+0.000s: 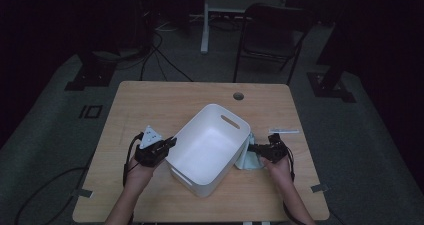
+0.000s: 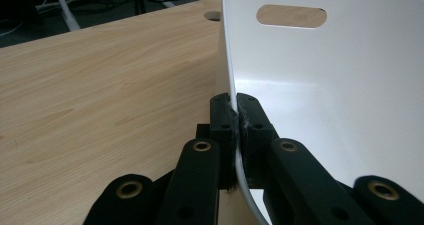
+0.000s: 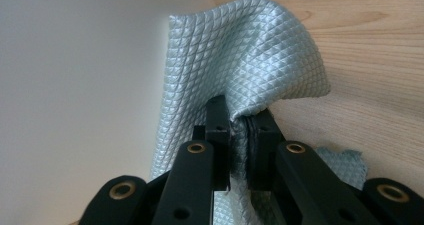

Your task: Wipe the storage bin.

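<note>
Wooden table (image 1: 150, 105) carries a white bin (image 1: 207, 147) at its centre, handle slot (image 1: 230, 121) toward 1 o'clock. At the bin's 9 o'clock the left gripper (image 1: 171, 142) has its jaws pinched on the thin wall, one inside, one outside. At 3 o'clock a pale blue quilted cloth (image 1: 246, 160) lies against the bin's outer wall, bunched and nipped between the right gripper's (image 1: 252, 148) closed jaws. A small white strip (image 1: 283, 131) lies near 2 o'clock; any print on it is too small to read.

White plastic bin (image 1: 210, 147), plain, centre frame. Pale blue-grey cloth (image 3: 240, 65), diamond-quilted weave, centre of right gripper view. Light wood-grain table (image 1: 150, 102). Black left gripper (image 1: 172, 142) and right gripper (image 1: 252, 147).
</note>
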The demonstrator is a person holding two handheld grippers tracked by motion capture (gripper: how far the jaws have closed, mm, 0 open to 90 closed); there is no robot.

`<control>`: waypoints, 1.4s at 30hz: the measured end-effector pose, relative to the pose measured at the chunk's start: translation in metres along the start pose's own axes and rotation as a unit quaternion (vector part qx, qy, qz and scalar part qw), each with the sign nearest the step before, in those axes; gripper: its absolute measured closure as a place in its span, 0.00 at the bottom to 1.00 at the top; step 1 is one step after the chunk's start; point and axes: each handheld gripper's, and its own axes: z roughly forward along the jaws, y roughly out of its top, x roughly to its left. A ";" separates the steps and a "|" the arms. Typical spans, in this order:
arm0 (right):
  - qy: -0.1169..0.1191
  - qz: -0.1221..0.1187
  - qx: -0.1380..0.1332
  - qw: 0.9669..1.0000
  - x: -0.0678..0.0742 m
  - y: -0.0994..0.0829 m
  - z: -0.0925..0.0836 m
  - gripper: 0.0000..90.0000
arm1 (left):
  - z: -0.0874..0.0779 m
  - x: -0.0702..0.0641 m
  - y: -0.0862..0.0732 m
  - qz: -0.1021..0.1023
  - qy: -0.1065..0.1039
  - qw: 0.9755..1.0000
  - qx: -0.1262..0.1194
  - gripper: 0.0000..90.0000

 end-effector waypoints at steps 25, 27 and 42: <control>0.029 -0.025 -0.047 0.998 0.036 0.013 -0.030 0.92 | 0.000 -0.005 0.001 0.009 0.008 1.000 0.005 0.97; 0.027 -0.023 -0.046 0.998 0.035 0.011 -0.028 0.92 | 0.000 -0.005 0.001 0.009 0.008 1.000 0.005 0.97; -0.004 0.003 -0.006 1.000 0.011 -0.003 -0.001 0.93 | 0.001 -0.008 0.001 0.008 0.010 1.000 0.004 0.96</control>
